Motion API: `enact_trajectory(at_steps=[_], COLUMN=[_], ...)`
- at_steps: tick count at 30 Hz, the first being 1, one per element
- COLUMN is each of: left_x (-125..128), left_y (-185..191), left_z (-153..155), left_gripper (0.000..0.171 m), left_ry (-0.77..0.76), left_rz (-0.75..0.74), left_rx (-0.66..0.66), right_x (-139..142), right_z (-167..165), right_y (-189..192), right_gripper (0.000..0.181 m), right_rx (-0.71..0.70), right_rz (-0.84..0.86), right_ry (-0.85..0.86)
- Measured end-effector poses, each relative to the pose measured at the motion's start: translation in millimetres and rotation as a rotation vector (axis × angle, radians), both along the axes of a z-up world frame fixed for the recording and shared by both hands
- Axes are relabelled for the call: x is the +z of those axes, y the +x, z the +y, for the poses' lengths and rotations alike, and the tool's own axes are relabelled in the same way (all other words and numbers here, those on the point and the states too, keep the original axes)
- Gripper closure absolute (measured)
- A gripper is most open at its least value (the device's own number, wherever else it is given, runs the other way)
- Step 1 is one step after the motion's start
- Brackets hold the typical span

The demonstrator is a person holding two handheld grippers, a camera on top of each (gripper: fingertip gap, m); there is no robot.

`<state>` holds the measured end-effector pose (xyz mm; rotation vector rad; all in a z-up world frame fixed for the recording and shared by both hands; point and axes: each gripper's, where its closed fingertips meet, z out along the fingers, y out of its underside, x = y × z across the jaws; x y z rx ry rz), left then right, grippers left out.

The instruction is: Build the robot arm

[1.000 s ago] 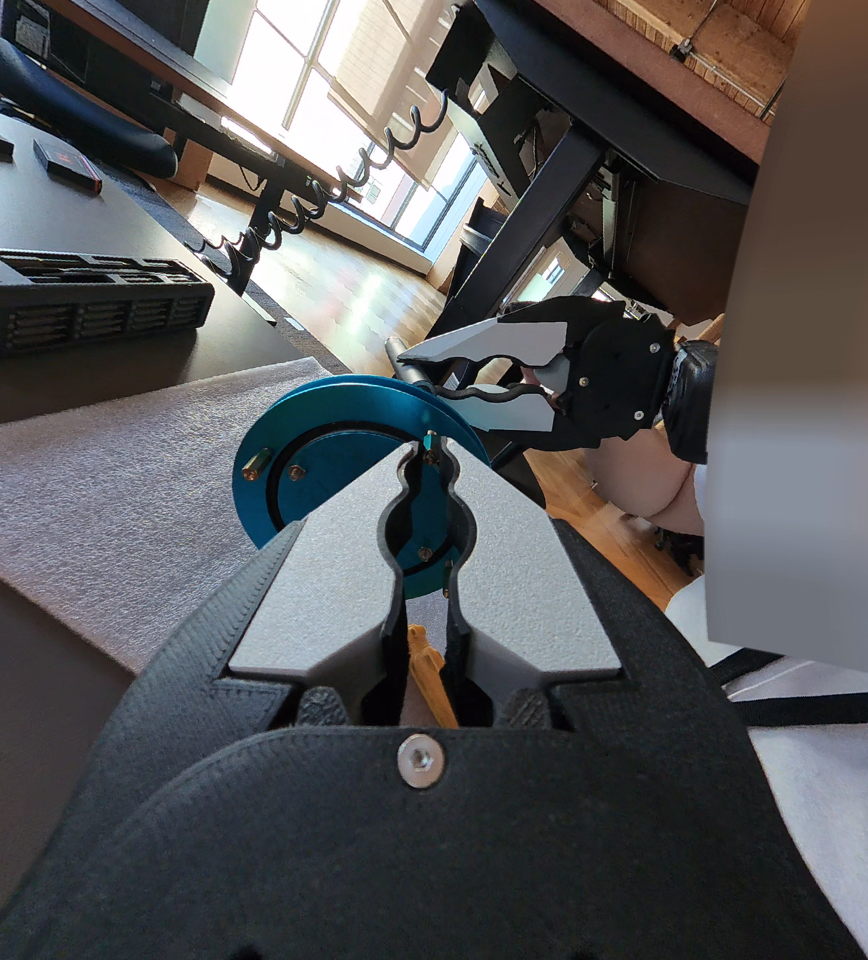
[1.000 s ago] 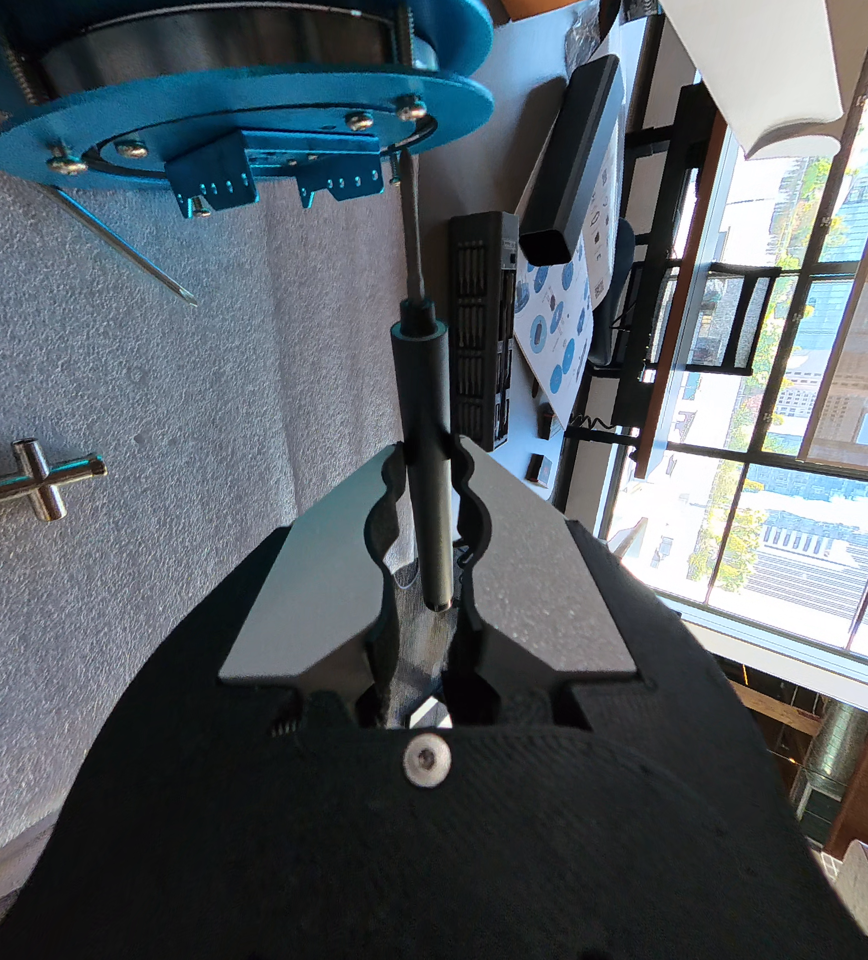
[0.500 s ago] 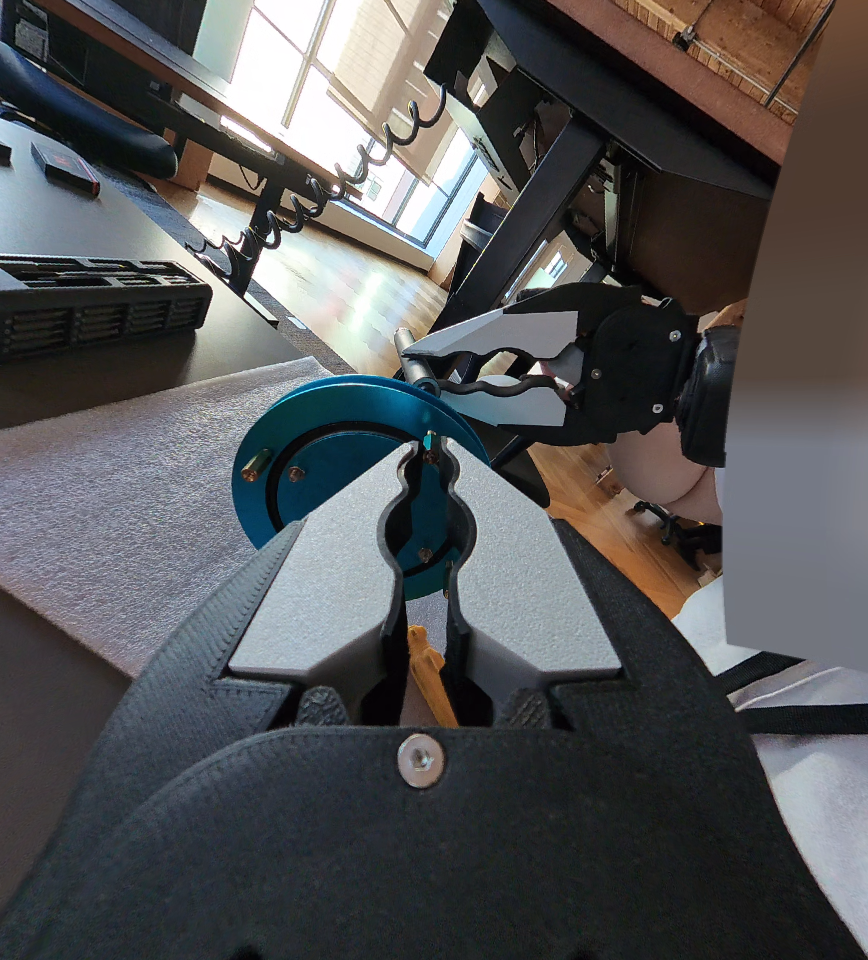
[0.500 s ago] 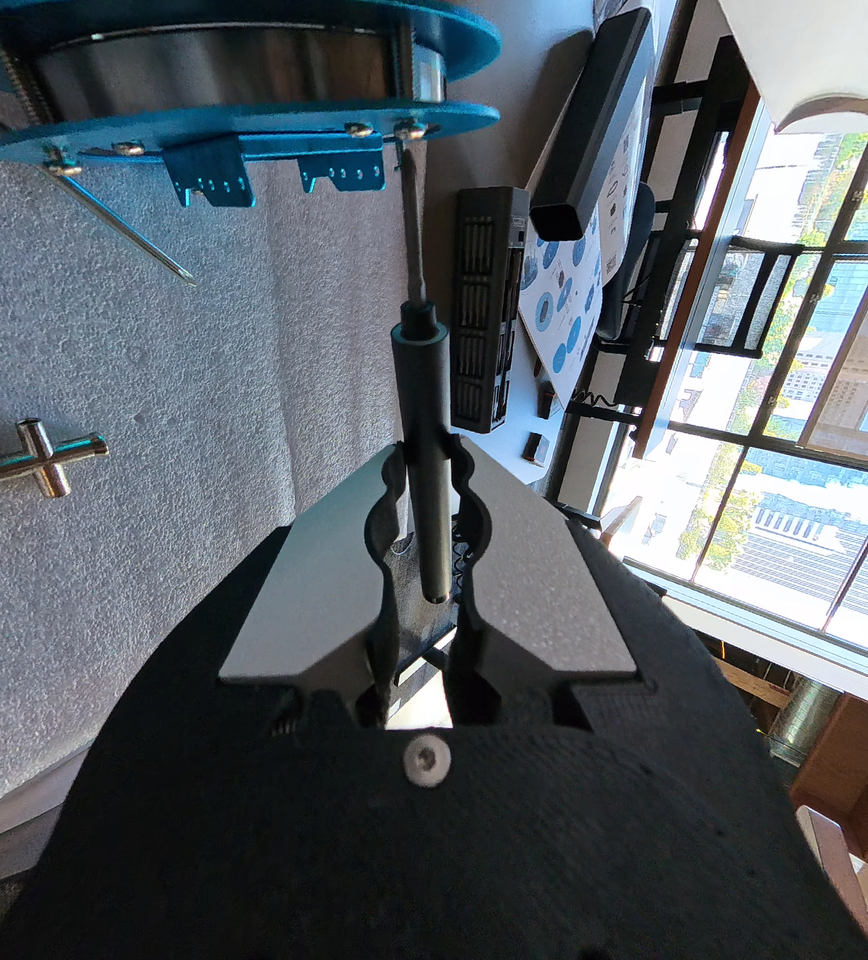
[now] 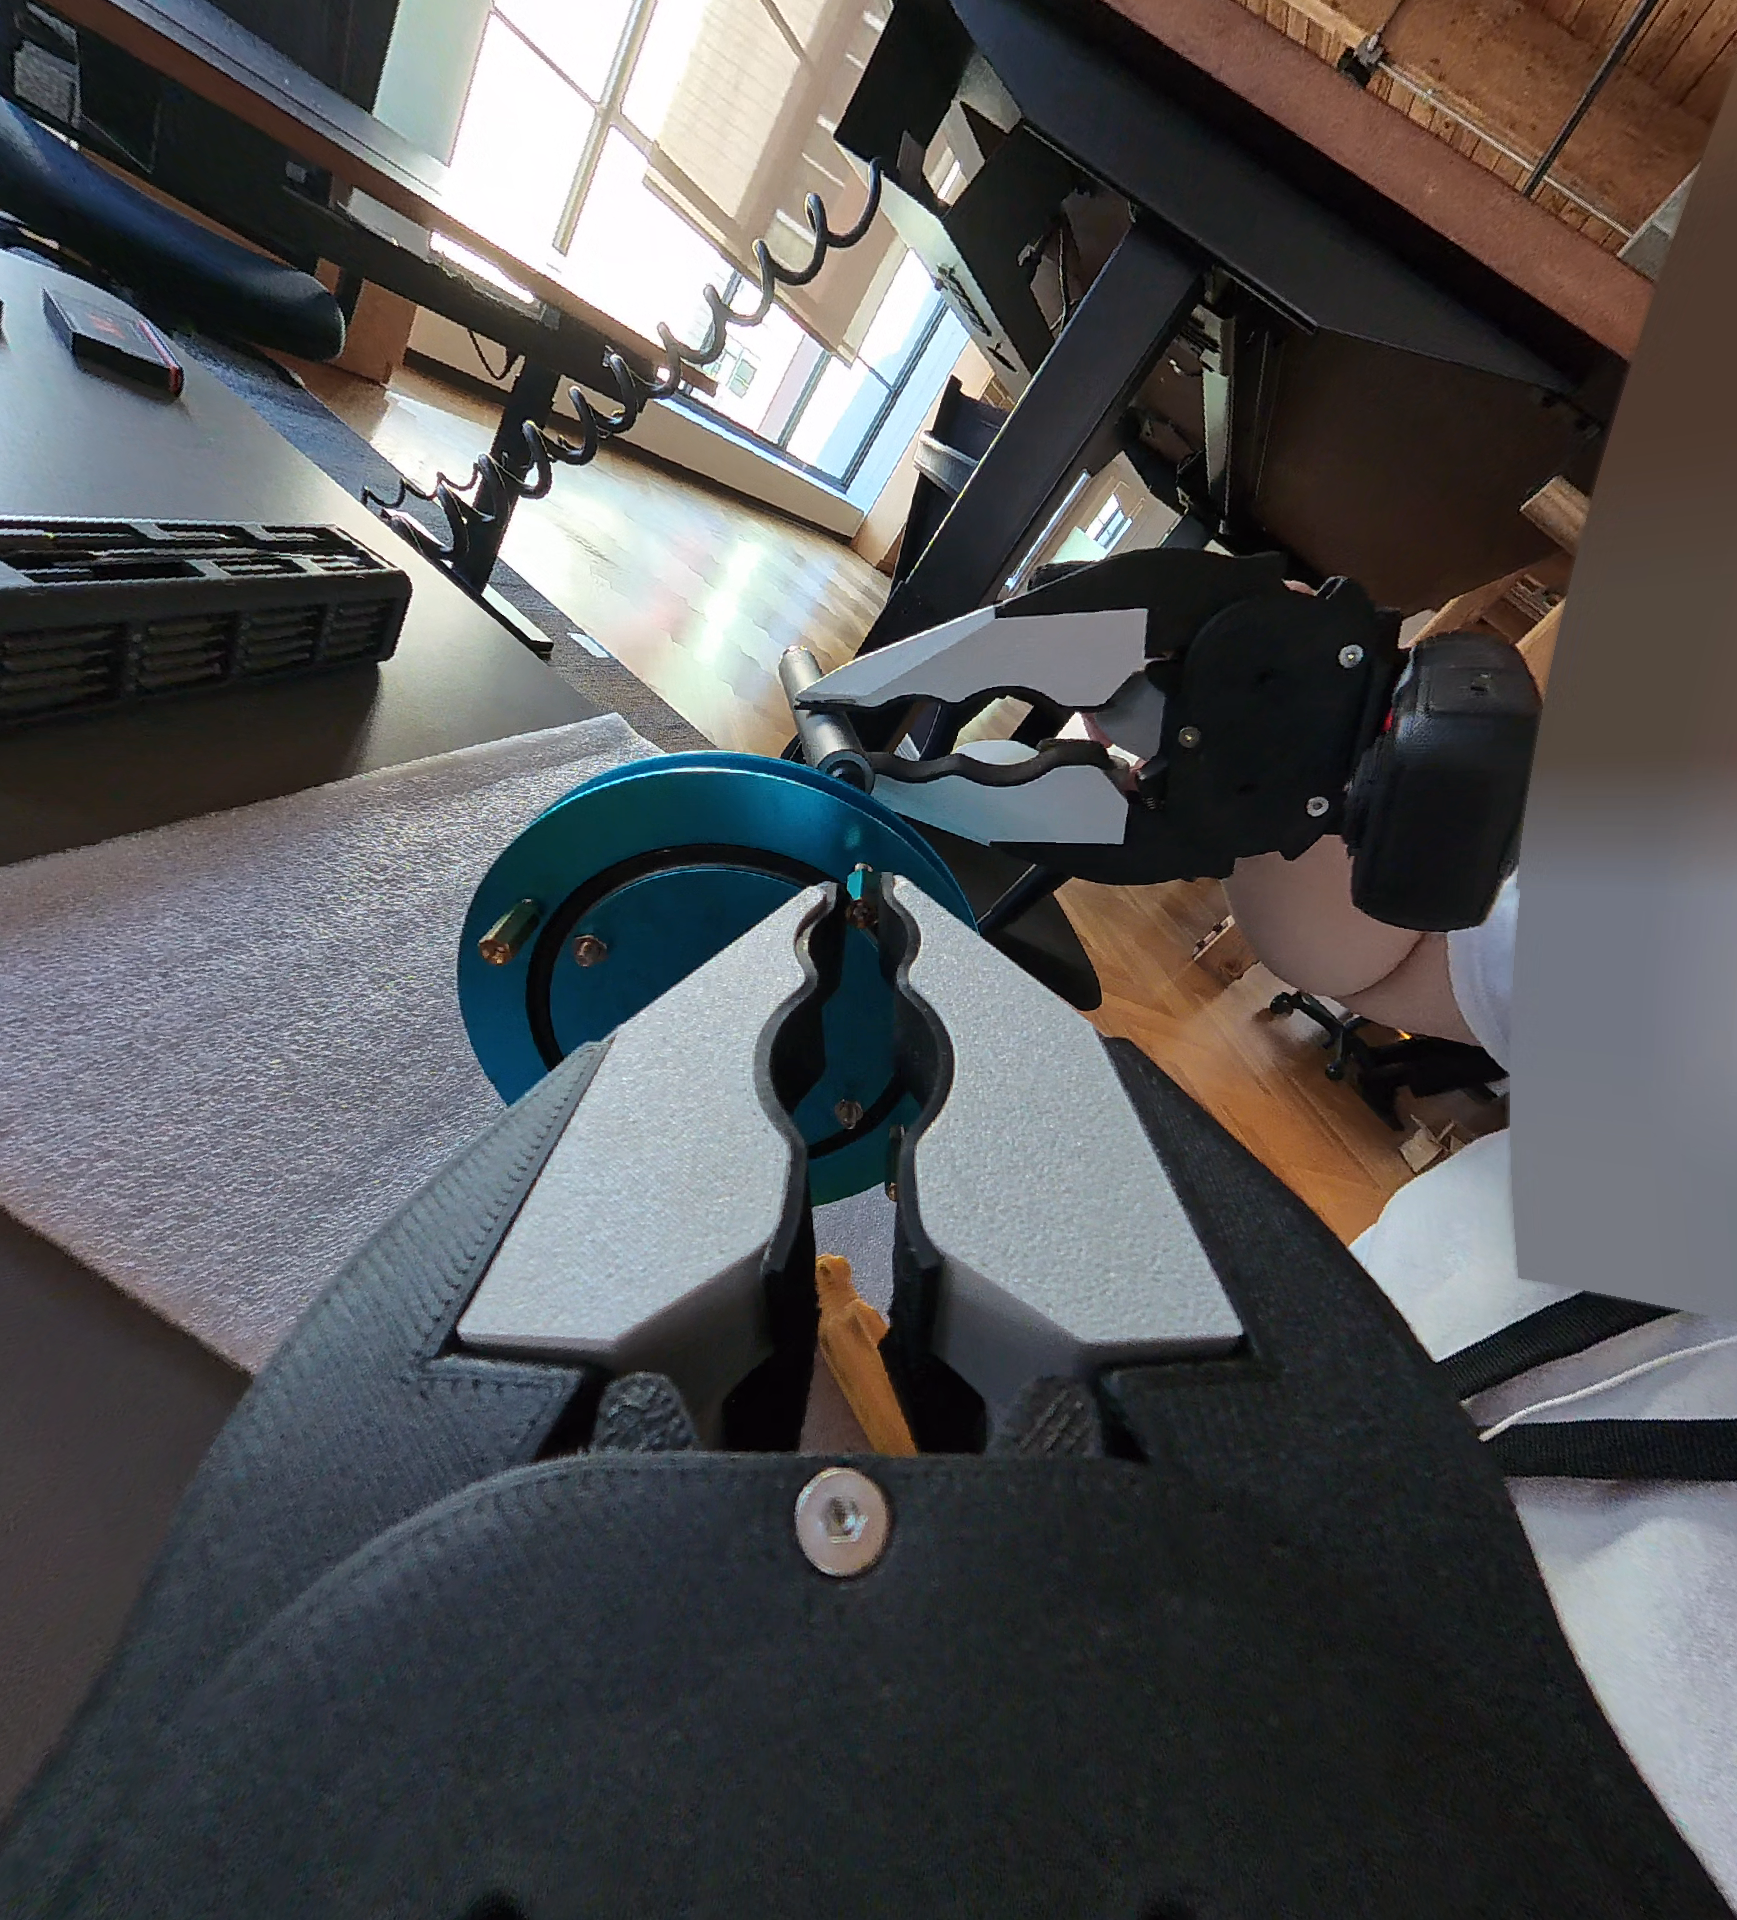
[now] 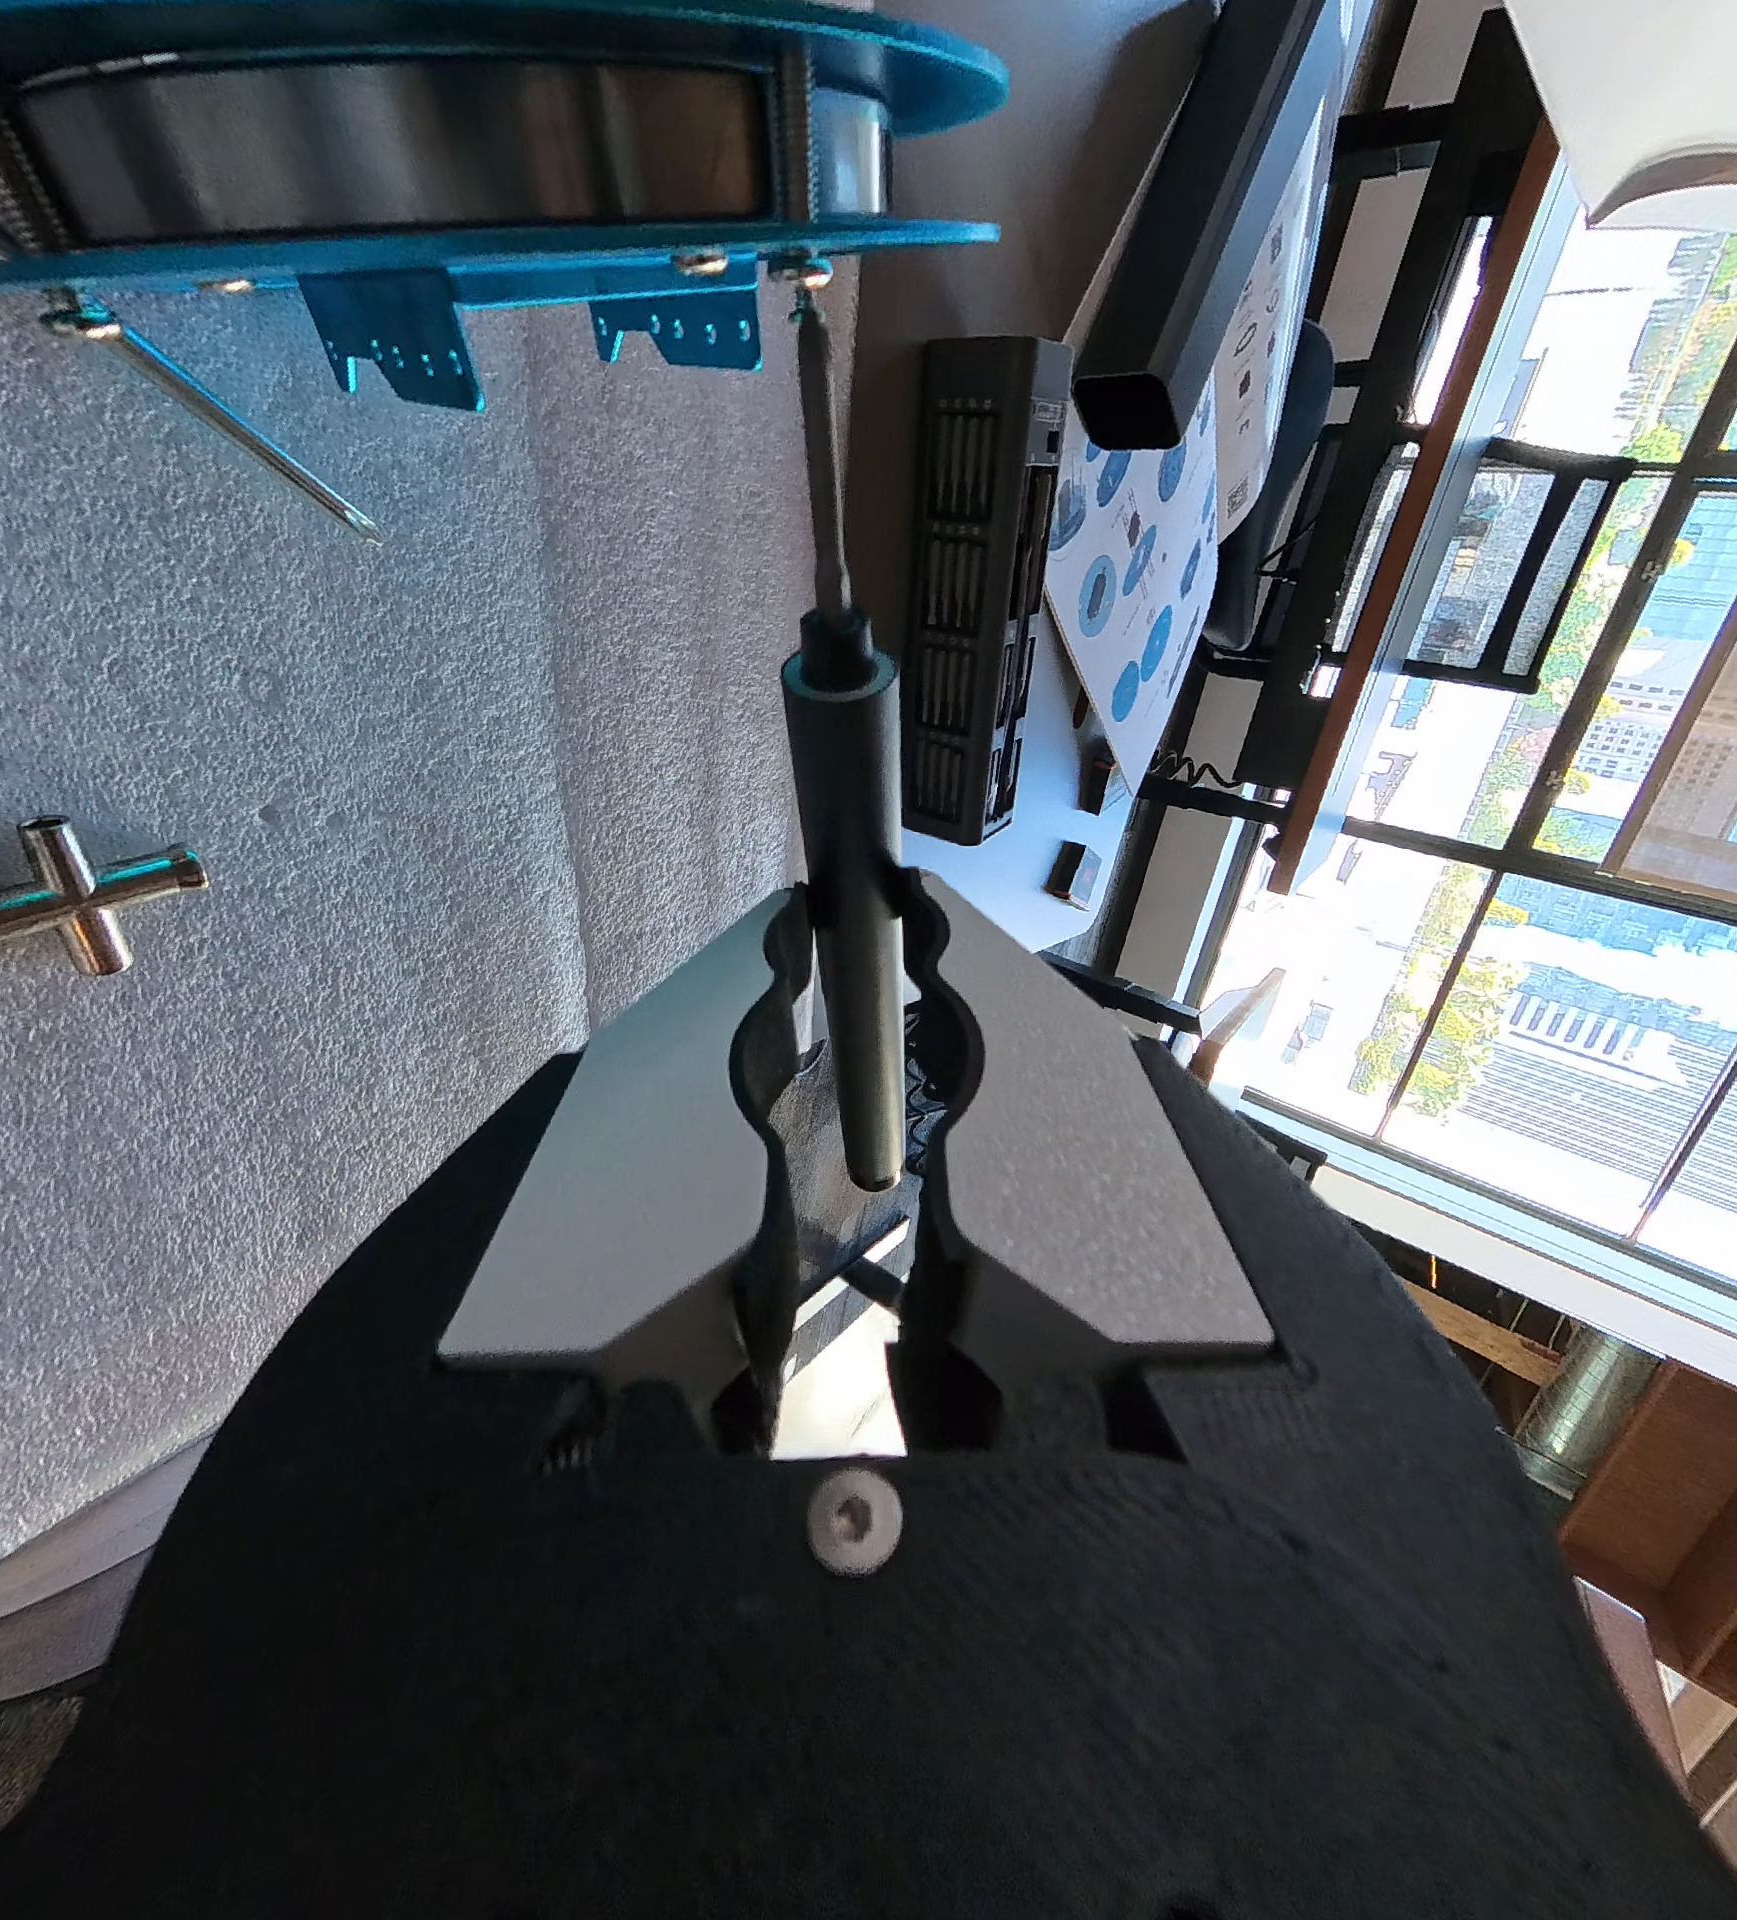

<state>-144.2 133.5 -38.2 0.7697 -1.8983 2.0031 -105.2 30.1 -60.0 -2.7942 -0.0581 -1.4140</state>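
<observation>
On the grey foam mat (image 5: pixel 168 997), a blue disc assembly (image 5: pixel 656 914) stands on edge. Left gripper (image 5: pixel 859 914) is clamped narrow on a small standoff at the disc's face, though the contact is partly hidden, so probably. Right gripper (image 6: pixel 848 914) is closed on a dark screwdriver (image 6: pixel 843 831), bit tip on a rim screw (image 6: pixel 807 272). Risk: a tilted bit cams out; the disc could twist free. A cross wrench (image 6: pixel 74 909) and black bit case (image 6: pixel 978 603) lie nearby.
</observation>
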Motion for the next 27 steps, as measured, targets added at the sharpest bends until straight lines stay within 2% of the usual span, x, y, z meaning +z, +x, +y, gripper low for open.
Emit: enact_trajectory(at_steps=[27], left_x=[0.5], left_y=[-1.3], left_z=[-2.0], left_gripper=[0.168], left_ry=[0.005], left_rz=[-0.014], left_rx=[-0.002], right_x=[-3.2], right_z=[1.5], right_y=[-0.6], right_gripper=[0.165], right_rx=[-0.026], right_rz=[0.030], right_ry=[-0.026])
